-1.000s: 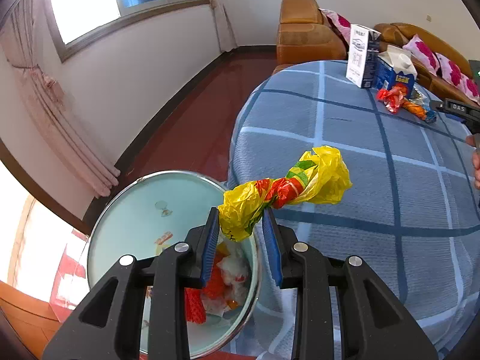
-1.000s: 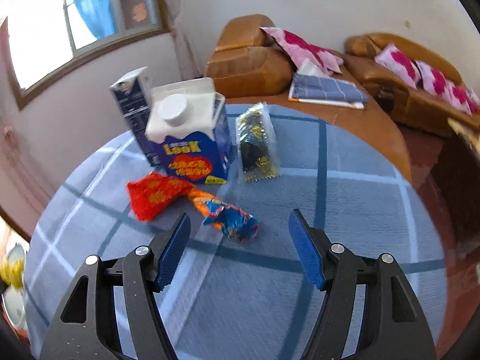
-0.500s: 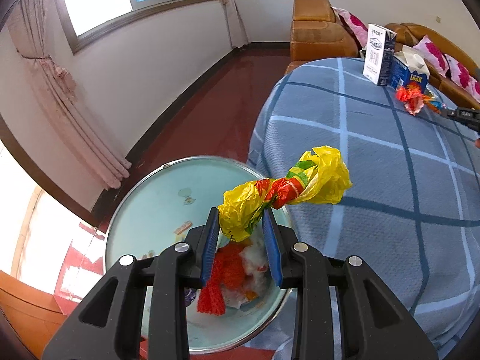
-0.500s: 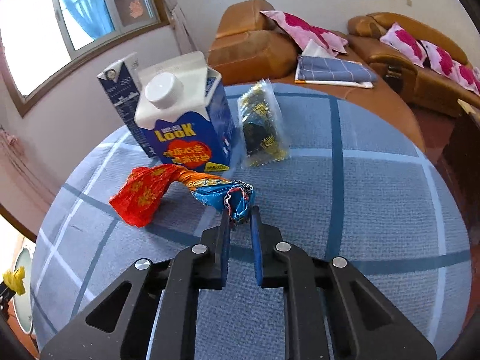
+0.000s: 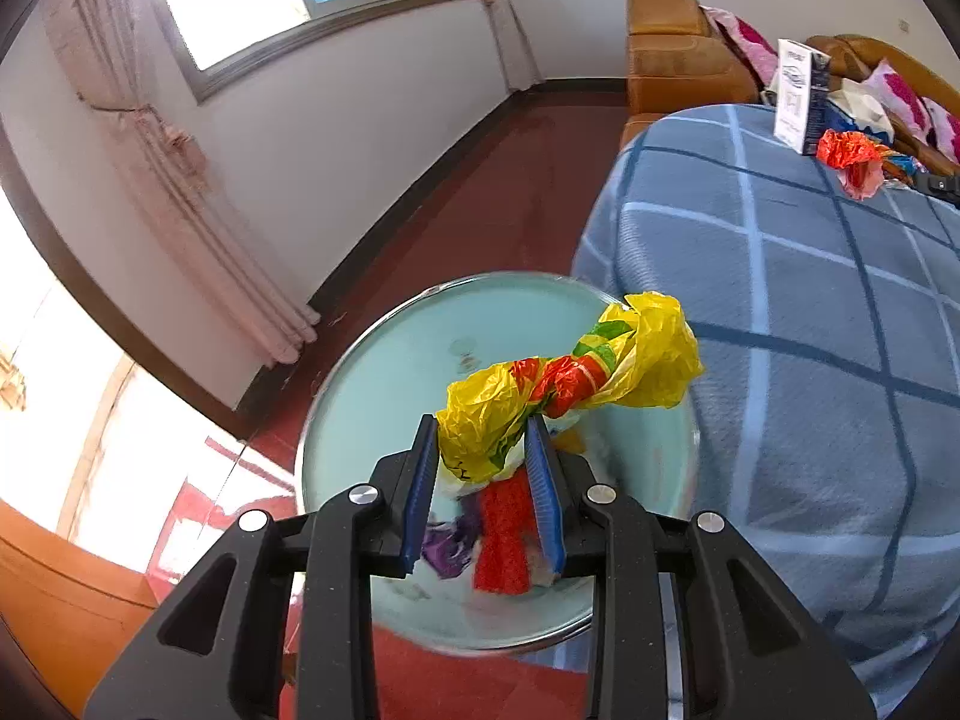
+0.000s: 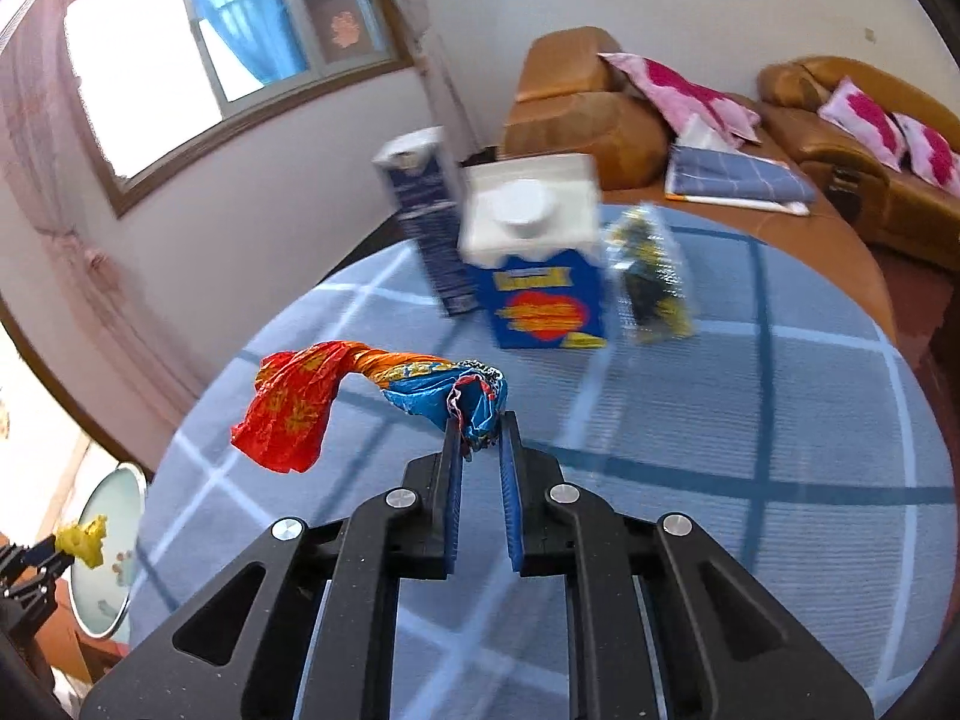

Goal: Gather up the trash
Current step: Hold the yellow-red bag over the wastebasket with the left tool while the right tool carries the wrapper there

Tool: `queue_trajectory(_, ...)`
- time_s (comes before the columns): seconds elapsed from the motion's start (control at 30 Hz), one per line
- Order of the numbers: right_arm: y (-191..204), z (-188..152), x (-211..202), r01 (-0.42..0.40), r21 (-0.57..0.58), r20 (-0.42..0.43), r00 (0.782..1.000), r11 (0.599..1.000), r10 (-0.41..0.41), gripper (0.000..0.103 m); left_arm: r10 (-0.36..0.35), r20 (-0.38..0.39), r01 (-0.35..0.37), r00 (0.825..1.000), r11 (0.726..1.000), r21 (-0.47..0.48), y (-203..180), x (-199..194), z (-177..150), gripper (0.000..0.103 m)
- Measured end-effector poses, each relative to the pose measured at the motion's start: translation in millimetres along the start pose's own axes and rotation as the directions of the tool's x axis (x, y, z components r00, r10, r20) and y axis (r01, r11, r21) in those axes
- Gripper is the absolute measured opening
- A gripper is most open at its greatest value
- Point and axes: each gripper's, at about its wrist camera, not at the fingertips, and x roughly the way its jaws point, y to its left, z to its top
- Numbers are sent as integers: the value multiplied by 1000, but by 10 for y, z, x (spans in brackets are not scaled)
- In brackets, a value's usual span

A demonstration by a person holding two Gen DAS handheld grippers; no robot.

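Note:
My left gripper [image 5: 483, 429] is shut on a twisted yellow and red wrapper [image 5: 570, 378] and holds it over the open round trash bin [image 5: 384, 372], which holds several bits of trash. My right gripper [image 6: 480, 423] is shut on the blue end of a red, orange and blue wrapper [image 6: 360, 390], lifted above the blue checked tablecloth [image 6: 750, 420]. That wrapper also shows far off in the left wrist view [image 5: 852, 159]. The bin [image 6: 105, 552] and the left gripper's yellow wrapper [image 6: 84, 540] show at the lower left of the right wrist view.
On the table stand a blue and white carton [image 6: 534, 258], a tall dark blue carton [image 6: 426, 216] and a clear snack packet [image 6: 651, 276]. Brown sofas with pink cushions [image 6: 852, 126] stand behind. Red floor [image 5: 480, 180] lies left of the table.
My left gripper has carried the yellow wrapper further over the bin. My right gripper closed on the blue end of the wrapper and lifted it off the tablecloth.

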Motion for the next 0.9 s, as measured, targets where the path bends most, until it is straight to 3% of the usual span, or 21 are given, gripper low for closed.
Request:
queue_trajectory(0.57, 1335, -233, 129, -107, -278, -13, 994, 955, 108, 13, 126, 5, -126, 992, 988, -91, 463, -62, -232, 30)
queue_trajectory(0.9, 1789, -359, 146, -147, -367, -22, 989, 918, 149, 13, 180, 11, -177, 984, 977, -117, 580, -98, -316, 30)
